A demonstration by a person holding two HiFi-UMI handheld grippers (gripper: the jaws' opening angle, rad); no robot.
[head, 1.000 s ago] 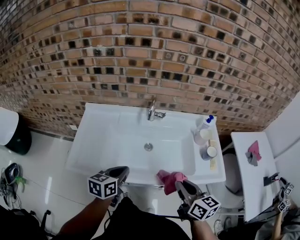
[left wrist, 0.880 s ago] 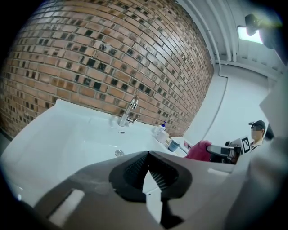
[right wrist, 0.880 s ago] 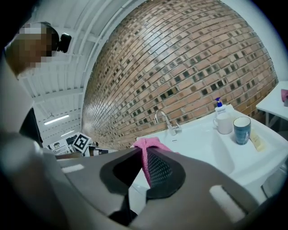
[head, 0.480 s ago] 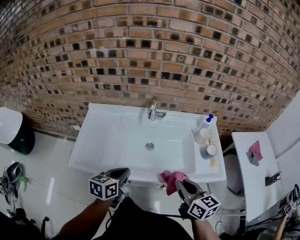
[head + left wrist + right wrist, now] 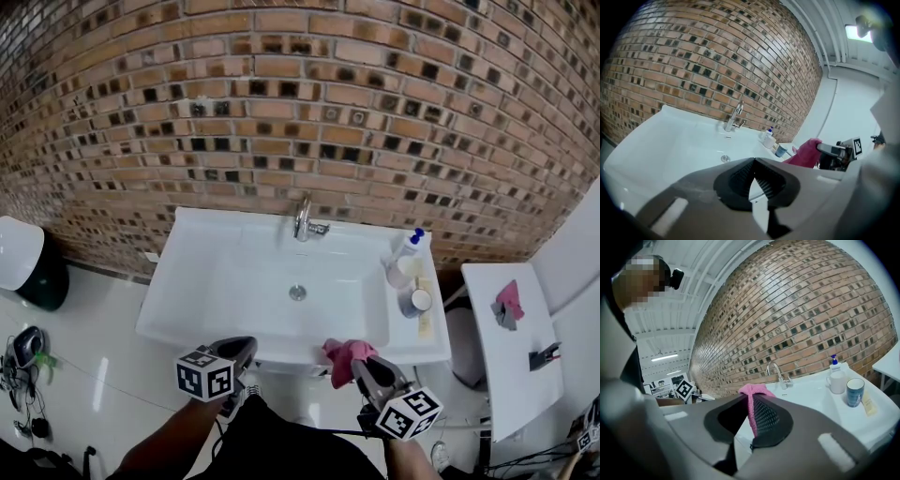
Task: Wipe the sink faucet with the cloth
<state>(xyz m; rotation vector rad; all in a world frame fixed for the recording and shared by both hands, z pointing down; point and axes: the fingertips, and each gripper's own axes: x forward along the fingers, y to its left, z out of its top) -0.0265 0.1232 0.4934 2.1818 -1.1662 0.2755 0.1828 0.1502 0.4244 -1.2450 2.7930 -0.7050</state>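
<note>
Jaws on the right gripper (image 5: 364, 369) pinch the pink cloth (image 5: 343, 356) over the front rim of the sink (image 5: 206, 281), well short of the faucet (image 5: 303, 221). The left gripper (image 5: 240, 348) has its jaws pressed together, nothing between them.

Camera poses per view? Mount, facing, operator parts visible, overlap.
Head view: on the person's head, looking steeply down at the sink and faucet; left tongs, right tongs and left forearm show.
Left gripper view: on the left tongs, jaws shut and empty, facing the faucet; right tongs at right.
Right gripper view: on the right tongs, jaws shut on the pink cloth, facing the faucet; person's head upper left.
Shared: all three show the faucet.
</note>
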